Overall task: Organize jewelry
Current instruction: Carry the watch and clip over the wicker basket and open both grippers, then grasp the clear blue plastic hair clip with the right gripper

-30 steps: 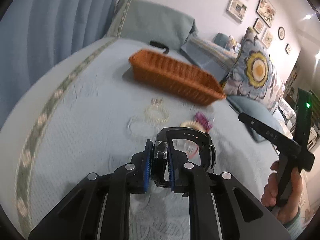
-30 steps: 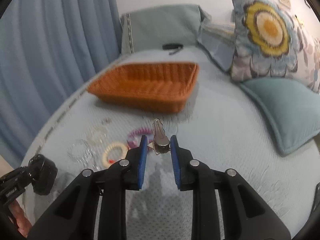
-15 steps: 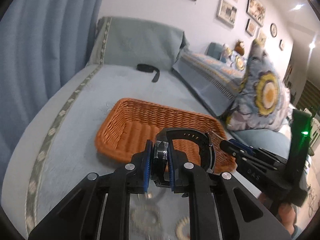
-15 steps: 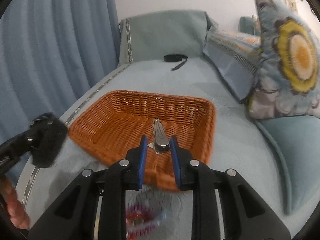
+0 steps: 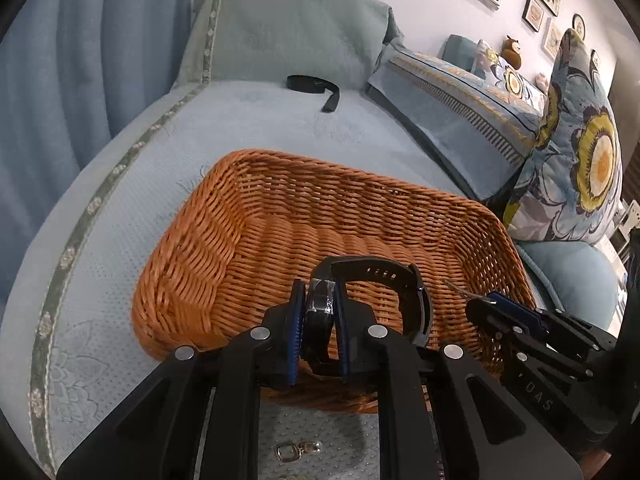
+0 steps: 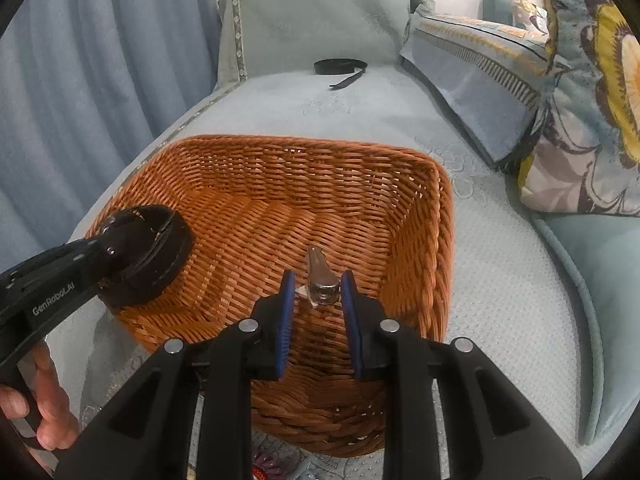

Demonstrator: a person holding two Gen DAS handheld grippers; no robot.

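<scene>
An orange wicker basket (image 5: 256, 240) (image 6: 360, 208) sits on the light blue bedspread. My left gripper (image 5: 318, 316) is shut on a black wristwatch (image 5: 384, 276) and holds it above the basket's near edge; the watch also shows at the left of the right wrist view (image 6: 144, 248). My right gripper (image 6: 316, 292) is shut on a small silver hair clip (image 6: 318, 276) above the basket's near right part. That gripper shows at the right of the left wrist view (image 5: 508, 312).
A black strap (image 5: 314, 84) lies on the bed beyond the basket. Patterned pillows (image 5: 576, 168) stand at the right. A small metal clasp (image 5: 292, 451) lies on the bedspread below the left gripper. A purple hair tie (image 6: 268, 462) lies at the basket's near side. Curtains (image 6: 80, 60) hang at the left.
Both grippers have moved forward with their loads, from above the loose jewelry on the bedspread to over the basket. Both grips are unchanged.
</scene>
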